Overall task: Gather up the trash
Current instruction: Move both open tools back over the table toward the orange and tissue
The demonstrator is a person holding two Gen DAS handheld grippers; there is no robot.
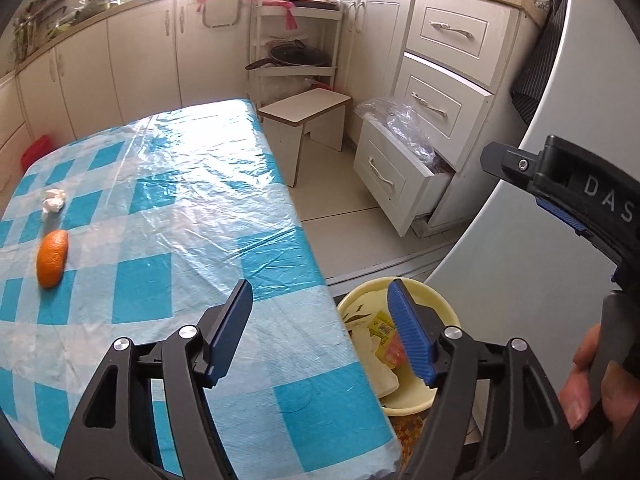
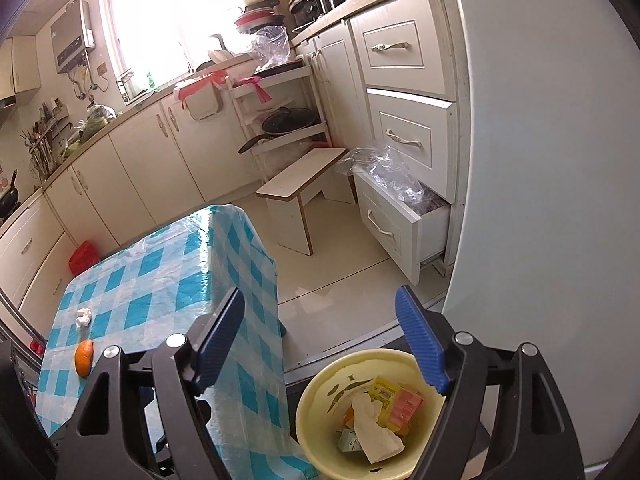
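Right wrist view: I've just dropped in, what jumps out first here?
The blue-and-white checked tablecloth dominates the left, with an orange peel and a crumpled white tissue lying on it near its far left edge. Beside the table, low on the floor, a pale yellow bin holds tissue and yellow and pink wrappers. The right tongs stand open and empty above it.

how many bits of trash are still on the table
2: an orange peel piece near the left edge of the blue checked plastic-covered table, and a crumpled white tissue just beyond it. The near end of the table is out of view.
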